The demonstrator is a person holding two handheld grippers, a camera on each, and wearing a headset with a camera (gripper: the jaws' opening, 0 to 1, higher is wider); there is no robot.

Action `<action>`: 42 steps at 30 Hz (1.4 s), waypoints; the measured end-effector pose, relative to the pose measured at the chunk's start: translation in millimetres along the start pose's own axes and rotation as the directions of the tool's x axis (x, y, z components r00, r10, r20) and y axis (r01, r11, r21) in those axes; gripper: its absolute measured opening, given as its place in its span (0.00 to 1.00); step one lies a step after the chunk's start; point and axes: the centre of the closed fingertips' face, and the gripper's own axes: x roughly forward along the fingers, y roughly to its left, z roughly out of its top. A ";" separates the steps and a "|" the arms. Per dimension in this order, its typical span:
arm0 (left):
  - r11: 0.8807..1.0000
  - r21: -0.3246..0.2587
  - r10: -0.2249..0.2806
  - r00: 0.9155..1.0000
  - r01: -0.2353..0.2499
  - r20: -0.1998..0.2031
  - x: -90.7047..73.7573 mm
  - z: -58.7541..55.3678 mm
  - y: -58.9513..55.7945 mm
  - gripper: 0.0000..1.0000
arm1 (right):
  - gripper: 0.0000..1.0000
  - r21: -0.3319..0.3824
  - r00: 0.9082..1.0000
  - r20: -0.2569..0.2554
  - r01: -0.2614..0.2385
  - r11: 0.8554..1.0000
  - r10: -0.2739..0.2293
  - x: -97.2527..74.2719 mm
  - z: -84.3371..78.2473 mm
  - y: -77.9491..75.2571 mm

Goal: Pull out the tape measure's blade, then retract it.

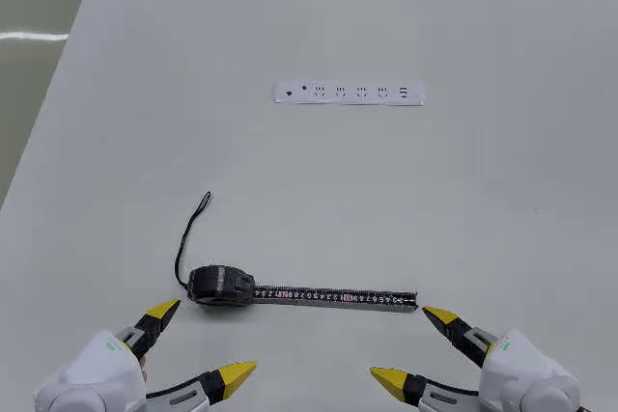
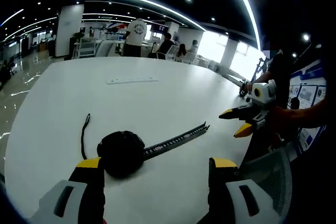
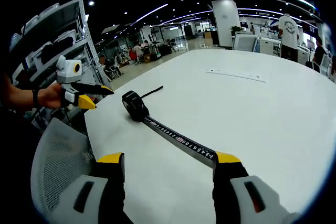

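On the white table (image 1: 290, 180), in the head view, I see the tape measure (image 1: 221, 286) lying near the front edge, with its black case at the left. Its blade (image 1: 336, 296) is drawn out flat to the right. A thin black strap (image 1: 190, 231) curls away from the case toward the far side. The print on the blade is too small for me to read, and I cannot make out the hook at its end. A white power strip (image 1: 349, 93) lies well apart, farther up the table.

The left gripper (image 1: 208, 337) sits low at the left, its jaws spread wide and holding nothing. One yellow tip is near the case but apart from it. The right gripper (image 1: 404, 343) mirrors it at the right, also spread and empty, with one tip near the blade's free end. The bottom edge cuts off both gripper bodies.

From the left gripper view, the case lies just ahead between the two yellow tips. The left tip overlaps the case's lower edge, and I cannot tell whether they touch. The blade runs off to the right toward the other gripper, which hangs open above the table edge. A mesh chair back (image 2: 265, 174) is partly cut off at the lower right.

From the right gripper view, the blade's end stops just beside the right-hand yellow tip, and I cannot tell whether there is contact. The jaws stand wide apart with nothing between them but bare table.
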 end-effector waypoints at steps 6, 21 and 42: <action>1.000 0.001 0.000 1.000 0.000 -0.009 0.9 -4.4 -4.0 0.79 | 0.69 0.010 1.000 -0.001 0.001 1.000 -0.001 -3.3 -5.4 1.2; 1.000 -0.021 -0.004 1.000 0.004 -0.015 5.9 -15.4 -12.3 0.79 | 0.69 0.017 0.999 -0.036 0.014 1.000 -0.014 -10.3 -19.0 1.8; 0.996 -0.080 0.049 0.999 -0.051 -0.020 10.9 -21.3 2.1 0.79 | 0.64 -0.008 0.996 -0.084 0.036 0.999 -0.037 4.6 -22.4 -22.3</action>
